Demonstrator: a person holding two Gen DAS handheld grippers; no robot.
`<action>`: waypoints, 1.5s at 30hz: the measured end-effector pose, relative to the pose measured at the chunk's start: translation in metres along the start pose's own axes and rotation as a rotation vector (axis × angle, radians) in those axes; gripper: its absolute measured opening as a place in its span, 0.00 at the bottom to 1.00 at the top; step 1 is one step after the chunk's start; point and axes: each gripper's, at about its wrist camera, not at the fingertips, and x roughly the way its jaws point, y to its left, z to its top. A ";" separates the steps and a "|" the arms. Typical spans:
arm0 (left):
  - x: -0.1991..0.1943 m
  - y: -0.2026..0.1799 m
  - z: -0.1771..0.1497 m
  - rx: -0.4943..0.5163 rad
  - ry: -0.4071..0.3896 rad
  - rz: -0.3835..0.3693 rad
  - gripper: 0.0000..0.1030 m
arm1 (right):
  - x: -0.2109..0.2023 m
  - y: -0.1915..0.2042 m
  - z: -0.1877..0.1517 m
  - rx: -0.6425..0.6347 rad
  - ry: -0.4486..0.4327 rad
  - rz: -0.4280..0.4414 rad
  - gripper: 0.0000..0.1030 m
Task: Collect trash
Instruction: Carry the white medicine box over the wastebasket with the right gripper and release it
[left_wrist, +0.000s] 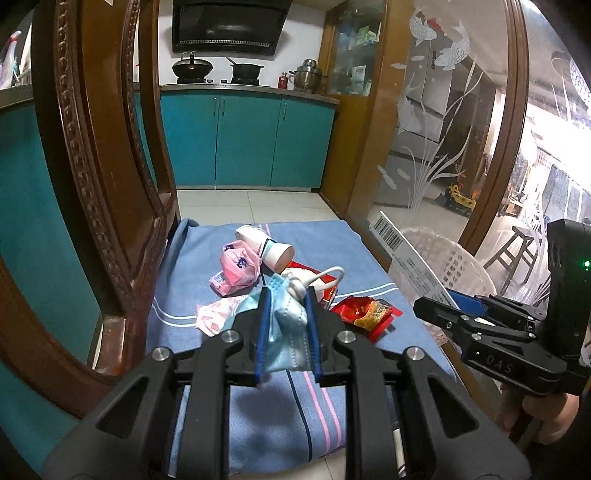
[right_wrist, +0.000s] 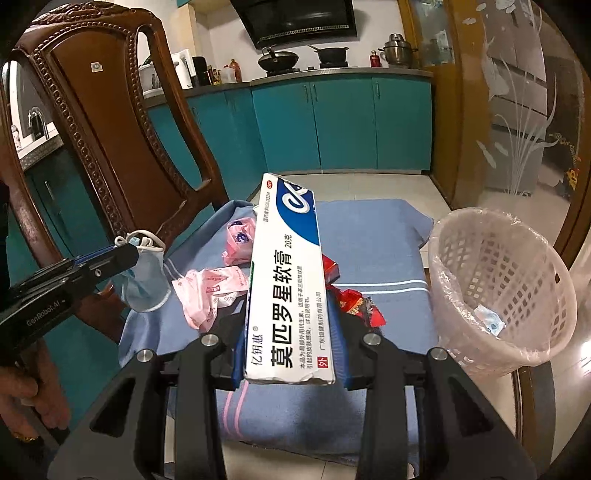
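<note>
Trash lies scattered on the blue cloth (right_wrist: 369, 236) spread over the wooden chair (right_wrist: 110, 122), and two pieces of it are already off the seat. One hand has the left gripper (left_wrist: 286, 299) clamped on a crumpled blue face mask (left_wrist: 286, 325), which hangs limp between the blue pads with its white ear loop (left_wrist: 325, 277) trailing forward. The other has the right gripper (right_wrist: 291, 325) closed on the sides of a long white-and-blue ointment box (right_wrist: 286, 280), held near its rear end so most of its length sticks out ahead. A lined white basket (right_wrist: 498, 280) stands just beside the seat on the right, with a scrap already in the bottom. To do this step well, I'd bring the box over first: it is the nearer piece, and because it is long it should be tipped nose-down over the middle of the opening before the fingers part, or it may bridge the rim and tumble out. The mask should come across with that loop kept away from the pink wrappers (left_wrist: 236, 267), the paper cup (left_wrist: 264, 247) and the red packet (left_wrist: 364, 314) left on the cloth, so it drags nothing off the edge.
</note>
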 end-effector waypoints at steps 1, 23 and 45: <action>0.001 0.000 0.001 0.000 0.001 0.000 0.19 | 0.000 0.001 -0.001 -0.001 0.001 -0.001 0.36; 0.003 -0.002 -0.004 0.004 0.014 0.001 0.19 | 0.003 0.002 0.000 -0.008 0.012 -0.005 0.36; 0.020 -0.022 -0.011 0.054 0.044 -0.029 0.18 | -0.065 -0.206 0.019 0.542 -0.317 -0.193 0.96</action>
